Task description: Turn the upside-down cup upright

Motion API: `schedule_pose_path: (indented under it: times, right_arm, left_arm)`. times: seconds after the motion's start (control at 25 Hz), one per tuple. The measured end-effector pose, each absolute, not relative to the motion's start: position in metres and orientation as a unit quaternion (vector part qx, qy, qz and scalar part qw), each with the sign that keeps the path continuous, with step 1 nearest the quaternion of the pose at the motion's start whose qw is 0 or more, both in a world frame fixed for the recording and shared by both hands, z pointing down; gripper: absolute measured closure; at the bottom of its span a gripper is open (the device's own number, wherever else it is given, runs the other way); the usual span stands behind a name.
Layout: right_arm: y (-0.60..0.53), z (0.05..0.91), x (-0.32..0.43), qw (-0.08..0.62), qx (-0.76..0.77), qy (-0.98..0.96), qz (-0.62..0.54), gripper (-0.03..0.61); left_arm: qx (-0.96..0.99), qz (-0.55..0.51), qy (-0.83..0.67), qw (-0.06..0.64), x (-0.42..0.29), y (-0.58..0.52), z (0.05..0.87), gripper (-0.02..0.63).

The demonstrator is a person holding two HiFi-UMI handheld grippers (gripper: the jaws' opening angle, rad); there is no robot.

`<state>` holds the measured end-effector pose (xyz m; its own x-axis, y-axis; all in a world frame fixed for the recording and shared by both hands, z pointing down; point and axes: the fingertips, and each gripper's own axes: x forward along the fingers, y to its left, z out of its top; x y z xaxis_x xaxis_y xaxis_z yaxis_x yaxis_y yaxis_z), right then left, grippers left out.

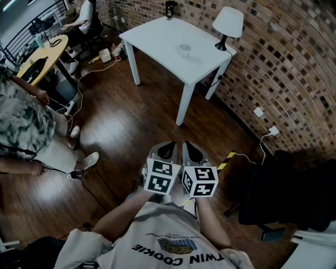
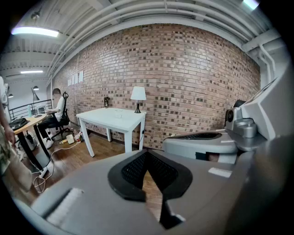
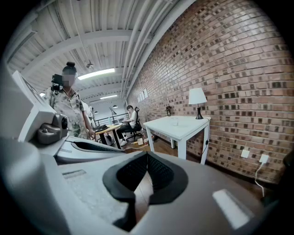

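A small pale cup stands on the white table far ahead of me; it is too small to tell which way up it is. It also shows faintly in the right gripper view, cup. I hold both grippers side by side over the wooden floor, well short of the table. The left gripper is shut with nothing between its fingertips, and so is the right gripper. In their own views the left gripper and the right gripper each show black pads meeting at the tip.
A white lamp and a dark jar stand on the table by the brick wall. A person stands at the left, another sits at a desk. Cables cross the floor; a black chair is at my right.
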<state>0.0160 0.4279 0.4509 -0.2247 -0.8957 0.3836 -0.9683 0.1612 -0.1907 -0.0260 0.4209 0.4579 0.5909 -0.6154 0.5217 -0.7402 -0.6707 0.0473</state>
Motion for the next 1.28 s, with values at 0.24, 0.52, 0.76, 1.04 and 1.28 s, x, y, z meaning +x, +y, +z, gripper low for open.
schedule_pose_path:
  times: [0.24, 0.52, 0.76, 1.04, 1.28]
  right_arm:
    - [0.385, 0.461, 0.023, 0.095, 0.617, -0.756, 0.198, 0.575]
    - [0.309, 0.468, 0.030, 0.115, 0.620, -0.752, 0.193, 0.574]
    - [0.230, 0.467, 0.021, 0.128, 0.618, -0.751, 0.194, 0.574]
    - [0.151, 0.463, 0.008, 0.153, 0.614, -0.752, 0.183, 0.565]
    - [0.102, 0.465, 0.017, 0.173, 0.612, -0.752, 0.176, 0.560]
  left_arm:
    - [0.885, 0.238, -0.379, 0.133, -0.018, 0.378, 0.467, 0.611]
    - [0.890, 0.235, -0.365, 0.140, -0.007, 0.305, 0.477, 0.611]
    - [0.894, 0.234, -0.351, 0.148, -0.012, 0.228, 0.476, 0.611]
    - [0.901, 0.212, -0.346, 0.155, -0.027, 0.145, 0.468, 0.611]
    - [0.902, 0.202, -0.349, 0.157, -0.024, 0.091, 0.465, 0.611]
